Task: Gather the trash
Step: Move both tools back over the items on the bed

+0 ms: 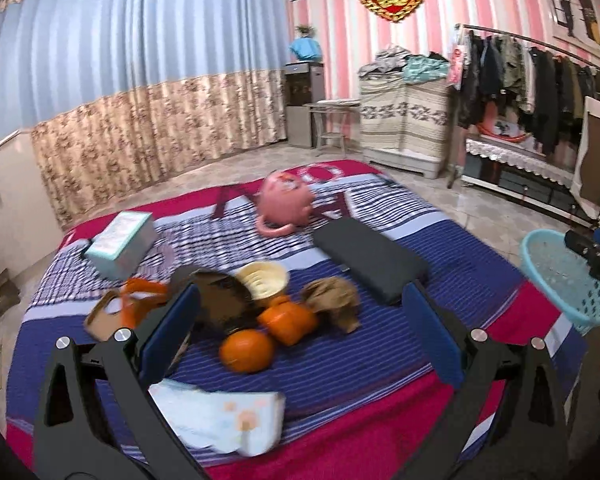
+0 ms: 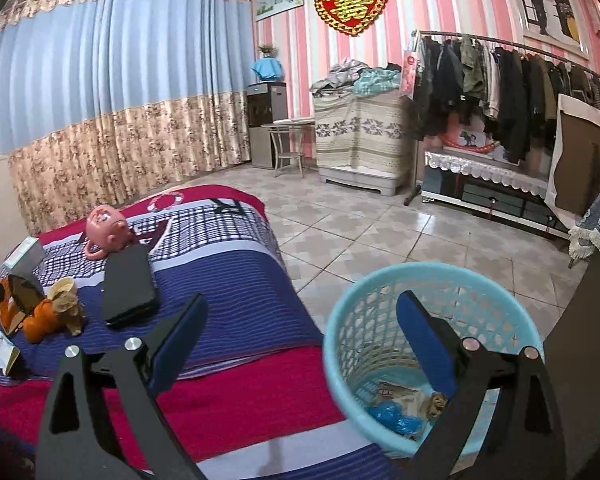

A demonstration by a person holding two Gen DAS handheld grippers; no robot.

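Paper wad (image 1: 334, 300) just ahead of my wide-open, empty left gripper (image 1: 300, 332) looks light and crushable; I'd pinch its middle. Right gripper (image 2: 300, 336), also spread and empty, hangs over the basket (image 2: 340, 320).

basket (image 2: 380, 308): perforated plastic | bedspread (image 1: 360, 364): woven cloth | fingers (image 1: 432, 336): matt pads

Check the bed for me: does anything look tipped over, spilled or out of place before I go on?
Yes. A cluster of litter sits mid-bed: a crumpled brown paper wad, orange peel pieces and a torn orange box. The pink piggy toy lies tipped on its side. The blue basket stands upright beside the bed, nothing spilled around it.
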